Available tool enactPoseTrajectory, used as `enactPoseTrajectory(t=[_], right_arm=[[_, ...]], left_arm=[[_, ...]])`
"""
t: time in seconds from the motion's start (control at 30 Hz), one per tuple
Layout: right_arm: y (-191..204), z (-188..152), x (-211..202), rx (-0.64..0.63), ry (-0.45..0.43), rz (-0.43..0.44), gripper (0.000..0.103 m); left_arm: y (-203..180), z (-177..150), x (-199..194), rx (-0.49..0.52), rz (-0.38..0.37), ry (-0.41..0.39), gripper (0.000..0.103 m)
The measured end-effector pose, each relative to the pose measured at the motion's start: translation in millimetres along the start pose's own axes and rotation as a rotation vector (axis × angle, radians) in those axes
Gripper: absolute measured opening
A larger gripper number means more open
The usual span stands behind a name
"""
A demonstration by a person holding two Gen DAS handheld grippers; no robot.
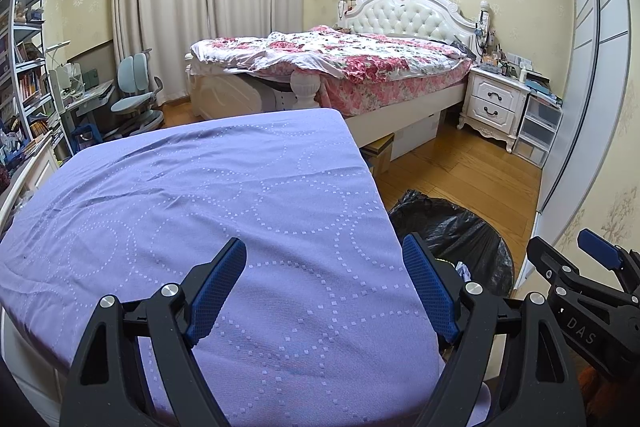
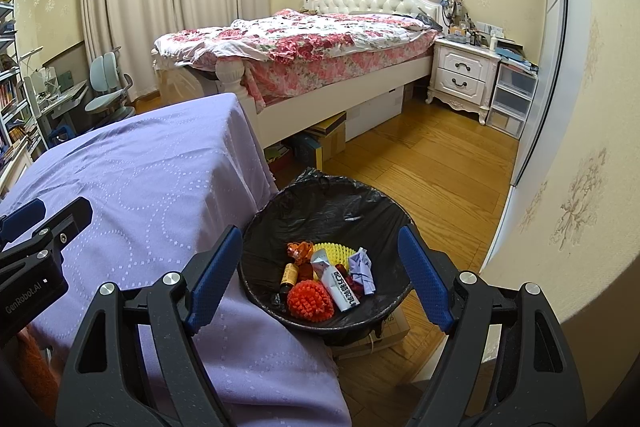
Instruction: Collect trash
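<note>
A bin lined with a black bag (image 2: 320, 203) stands on the floor beside a table under a purple cloth (image 2: 152, 187). Inside lie an orange spiky ball (image 2: 310, 301), a small brown bottle (image 2: 289, 275), a white wrapper (image 2: 340, 287), crumpled paper (image 2: 362, 267) and yellow foam netting (image 2: 334, 251). My right gripper (image 2: 320, 267) is open and empty above the bin. My left gripper (image 1: 324, 279) is open and empty over the purple cloth (image 1: 200, 207). The bin's bag (image 1: 456, 231) shows to its right, and the right gripper (image 1: 592, 267) at the far right.
A bed with a floral cover (image 2: 296, 43) stands behind, with boxes (image 2: 328, 139) under it. A white nightstand (image 2: 464, 75) and plastic drawers (image 2: 512, 99) stand at the right wall. A desk chair (image 1: 136, 95) and bookshelves (image 1: 28, 75) are at the left. A cardboard box (image 2: 384, 331) lies under the bin.
</note>
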State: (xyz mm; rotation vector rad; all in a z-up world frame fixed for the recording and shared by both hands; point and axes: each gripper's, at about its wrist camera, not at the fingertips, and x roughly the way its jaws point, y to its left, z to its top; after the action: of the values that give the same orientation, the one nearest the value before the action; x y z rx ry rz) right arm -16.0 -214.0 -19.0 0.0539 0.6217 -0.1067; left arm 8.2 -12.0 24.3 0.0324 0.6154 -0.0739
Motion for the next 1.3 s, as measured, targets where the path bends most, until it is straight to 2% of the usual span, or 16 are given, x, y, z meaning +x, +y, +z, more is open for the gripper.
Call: enactPoseTrajectory(t=[0.67, 0.77, 1.3], right_arm=[[1.4, 0.6, 0.0, -0.001, 0.002, 0.0, 0.078], [1.5, 0.7, 0.0, -0.001, 0.002, 0.0, 0.078], [6.1, -0.3, -2.0, -0.007, 0.005, 0.002, 0.078]], left_arm=[[0.0, -1.5, -0.9, 0.005, 0.005, -0.004, 0.08], [-0.3, -2.2, -1.5, 0.003, 0.017, -0.008, 0.084], [0.9, -3.0, 0.9, 0.002, 0.023, -0.022, 0.087]])
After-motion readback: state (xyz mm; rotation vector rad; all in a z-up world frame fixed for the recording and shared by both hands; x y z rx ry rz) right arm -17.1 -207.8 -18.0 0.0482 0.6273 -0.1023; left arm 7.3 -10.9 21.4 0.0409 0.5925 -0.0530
